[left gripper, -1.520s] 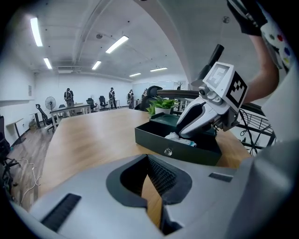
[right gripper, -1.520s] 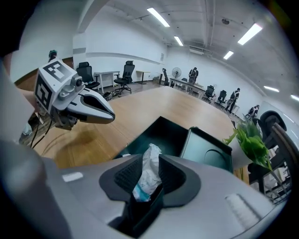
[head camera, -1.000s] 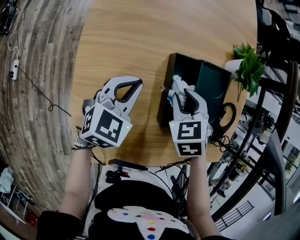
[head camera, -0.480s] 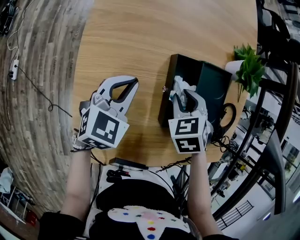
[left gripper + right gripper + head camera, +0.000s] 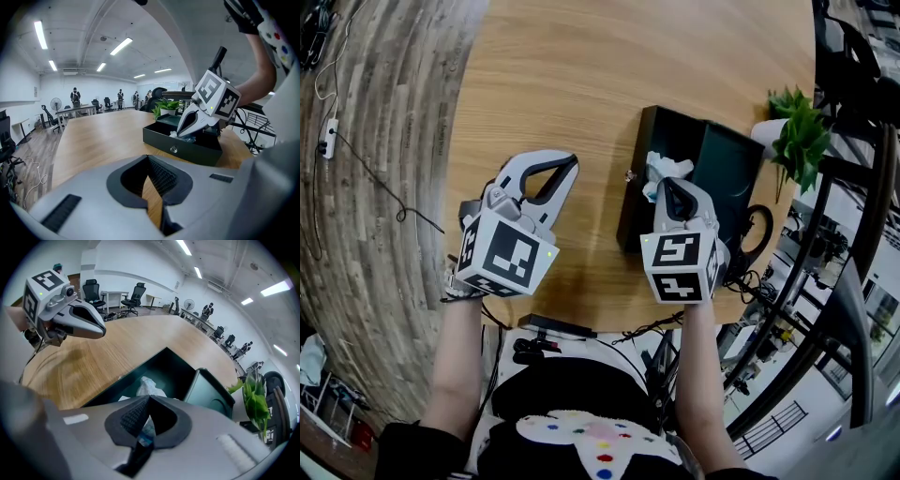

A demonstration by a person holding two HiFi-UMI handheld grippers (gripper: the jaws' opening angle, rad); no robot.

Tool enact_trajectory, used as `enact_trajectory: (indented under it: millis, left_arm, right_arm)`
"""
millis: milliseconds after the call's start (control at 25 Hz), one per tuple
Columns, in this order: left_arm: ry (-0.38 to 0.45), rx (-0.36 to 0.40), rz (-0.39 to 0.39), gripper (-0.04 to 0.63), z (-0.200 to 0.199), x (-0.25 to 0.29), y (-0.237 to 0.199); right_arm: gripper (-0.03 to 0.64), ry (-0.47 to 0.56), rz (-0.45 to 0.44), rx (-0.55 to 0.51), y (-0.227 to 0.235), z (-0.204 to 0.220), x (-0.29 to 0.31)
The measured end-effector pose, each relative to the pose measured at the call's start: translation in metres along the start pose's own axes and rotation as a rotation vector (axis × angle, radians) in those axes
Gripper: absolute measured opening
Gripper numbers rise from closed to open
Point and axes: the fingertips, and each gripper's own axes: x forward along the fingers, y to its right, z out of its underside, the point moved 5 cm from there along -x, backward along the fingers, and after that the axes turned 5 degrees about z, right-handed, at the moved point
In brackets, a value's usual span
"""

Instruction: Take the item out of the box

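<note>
A dark green box (image 5: 630,202) lies open on the wooden table, its lid (image 5: 727,173) tipped up at the right. A crumpled white packet (image 5: 661,167) sits inside at the near-left end. My right gripper (image 5: 668,190) reaches down into the box and is shut on this packet (image 5: 149,386), whose clear wrapping shows between the pads. My left gripper (image 5: 570,165) hovers over bare table to the left of the box, shut with nothing in it. From the left gripper view, the box (image 5: 187,150) lies ahead with the right gripper (image 5: 180,133) dipped into it.
A potted green plant (image 5: 797,131) stands just right of the box, beside black chair frames. Cables and a black device (image 5: 553,328) lie at the table's near edge. Wide wooden table (image 5: 581,66) stretches beyond the box. Far off, people and office chairs stand in the room.
My right gripper's jaws, open around the packet before, have closed on it. The left gripper shifted slightly left, then stayed still.
</note>
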Motion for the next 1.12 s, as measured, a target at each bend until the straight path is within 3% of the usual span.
enact_trajectory:
  millis: [480, 1120]
  left_arm:
    - [0.018, 0.010, 0.014, 0.007, -0.007, -0.005, 0.014]
    - [0.078, 0.037, -0.012, 0.006, -0.038, -0.024, 0.052]
  right_arm:
    - [0.009, 0.163, -0.040, 0.181, 0.011, -0.006, -0.014]
    - [0.009, 0.498, -0.029, 0.260, 0.024, -0.013, -0.071]
